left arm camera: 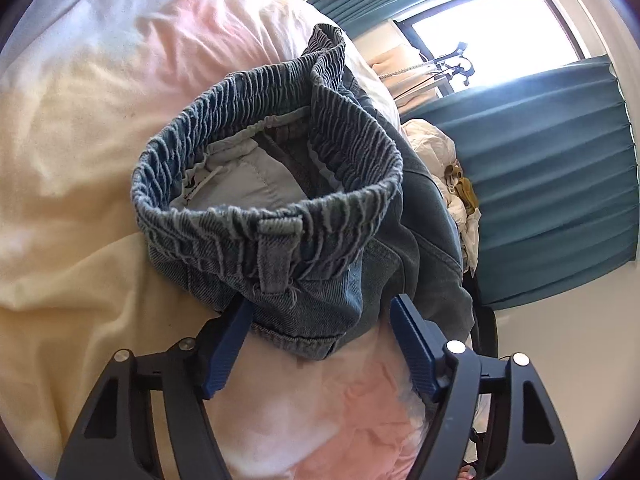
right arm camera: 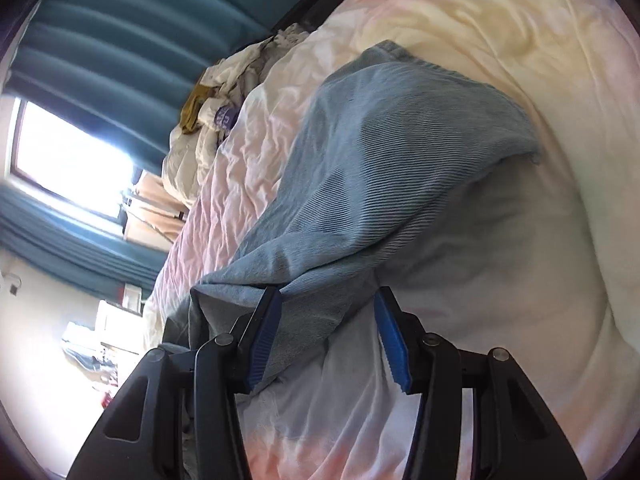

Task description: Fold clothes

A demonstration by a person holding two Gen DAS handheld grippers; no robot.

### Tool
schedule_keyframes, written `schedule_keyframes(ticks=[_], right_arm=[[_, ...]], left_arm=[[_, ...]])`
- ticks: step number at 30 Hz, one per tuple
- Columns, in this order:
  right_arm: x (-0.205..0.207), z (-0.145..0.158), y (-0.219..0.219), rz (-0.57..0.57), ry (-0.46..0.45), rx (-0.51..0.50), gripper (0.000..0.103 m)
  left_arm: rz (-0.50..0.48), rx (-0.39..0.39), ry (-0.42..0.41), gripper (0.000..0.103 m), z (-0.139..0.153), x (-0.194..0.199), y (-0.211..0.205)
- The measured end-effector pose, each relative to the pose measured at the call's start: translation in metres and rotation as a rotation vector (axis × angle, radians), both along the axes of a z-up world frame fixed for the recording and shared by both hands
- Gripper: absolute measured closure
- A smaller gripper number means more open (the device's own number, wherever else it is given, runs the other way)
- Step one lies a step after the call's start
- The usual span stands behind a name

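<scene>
Blue denim trousers [left arm camera: 320, 208] with an elastic gathered waistband lie crumpled on a pale pink and cream bedspread [left arm camera: 100, 140]. My left gripper [left arm camera: 322, 312] is open, its blue fingers on either side of the denim below the waistband. In the right wrist view a trouser leg [right arm camera: 380, 168] stretches away over the bed. My right gripper [right arm camera: 326, 308] is open, with the near end of that leg lying between its blue fingers.
A heap of white and mustard clothes [right arm camera: 212, 120] lies at the far edge of the bed, also in the left wrist view [left arm camera: 452, 172]. Teal curtains [left arm camera: 552, 184] frame a bright window [left arm camera: 492, 36]. Beyond the bed is a cluttered floor [right arm camera: 92, 344].
</scene>
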State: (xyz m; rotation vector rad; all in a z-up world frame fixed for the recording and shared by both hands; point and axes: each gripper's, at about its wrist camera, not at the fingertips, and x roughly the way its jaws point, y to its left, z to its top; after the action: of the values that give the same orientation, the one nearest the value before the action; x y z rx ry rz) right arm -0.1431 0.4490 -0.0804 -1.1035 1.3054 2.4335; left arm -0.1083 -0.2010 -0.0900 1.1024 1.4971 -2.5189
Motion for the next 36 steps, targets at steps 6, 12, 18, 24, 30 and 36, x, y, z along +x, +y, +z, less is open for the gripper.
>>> schedule_keyframes(ticks=[6,12,18,24,30,36], right_arm=[[-0.037,-0.011,-0.029,0.114,-0.092,0.159,0.055],[-0.055,-0.03,-0.027,0.109,-0.114,0.188,0.07],[-0.039,0.016,-0.03,0.05,0.071,0.235,0.092],[-0.021,0.085,-0.033,-0.02,0.277,0.264,0.093],[-0.02,0.132,-0.03,-0.131,0.364,0.377,0.093],[-0.066,0.116,0.002,-0.166,0.281,0.327,0.093]], left_arm=[[0.036,-0.011,0.009,0.054,-0.002,-0.015,-0.004],[0.039,-0.082,0.069,0.071,0.01,-0.026,0.001],[0.044,-0.116,0.163,0.09,0.033,-0.023,-0.004],[0.083,-0.108,0.3,0.096,0.067,-0.015,-0.027],[0.155,0.032,0.389,0.097,0.081,-0.015,-0.064],[0.194,0.065,0.328,0.097,0.061,-0.036,-0.09]])
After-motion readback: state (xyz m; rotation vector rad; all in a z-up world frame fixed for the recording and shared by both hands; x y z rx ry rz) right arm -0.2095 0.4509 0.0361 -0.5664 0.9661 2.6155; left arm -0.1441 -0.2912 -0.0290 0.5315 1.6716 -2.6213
